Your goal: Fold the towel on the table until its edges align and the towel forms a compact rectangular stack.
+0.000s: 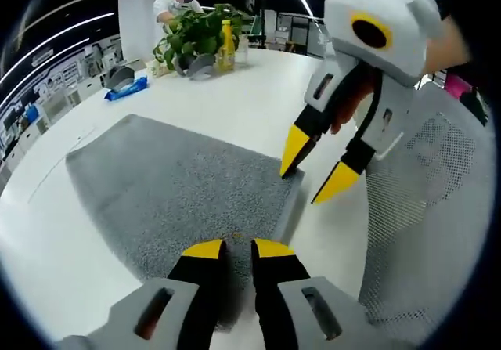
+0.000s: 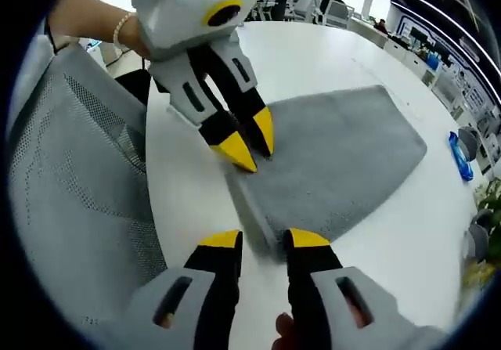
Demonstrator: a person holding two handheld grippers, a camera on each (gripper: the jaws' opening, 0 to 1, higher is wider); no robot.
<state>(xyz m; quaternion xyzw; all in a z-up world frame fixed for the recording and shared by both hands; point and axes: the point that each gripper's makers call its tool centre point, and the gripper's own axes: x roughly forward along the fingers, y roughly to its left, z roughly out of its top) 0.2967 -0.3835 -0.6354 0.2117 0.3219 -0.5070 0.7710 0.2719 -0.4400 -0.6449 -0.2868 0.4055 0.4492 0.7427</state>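
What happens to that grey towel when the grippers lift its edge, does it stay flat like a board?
Probably not. The grey towel looks like soft pile cloth lying limp on the table, so it would likely droop. Its fuzzy surface should grip rather than slip.

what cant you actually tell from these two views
- Whether the left gripper holds the towel: left gripper view, its jaws cover the near edge.
- Towel's near corner: right gripper view, blurred between the right gripper jaws.
- Whether the right gripper's lower tip touches the towel: left gripper view, contact unclear.
- Blue packet label: left gripper view, too small.
- Items by the plant: left gripper view, too small.
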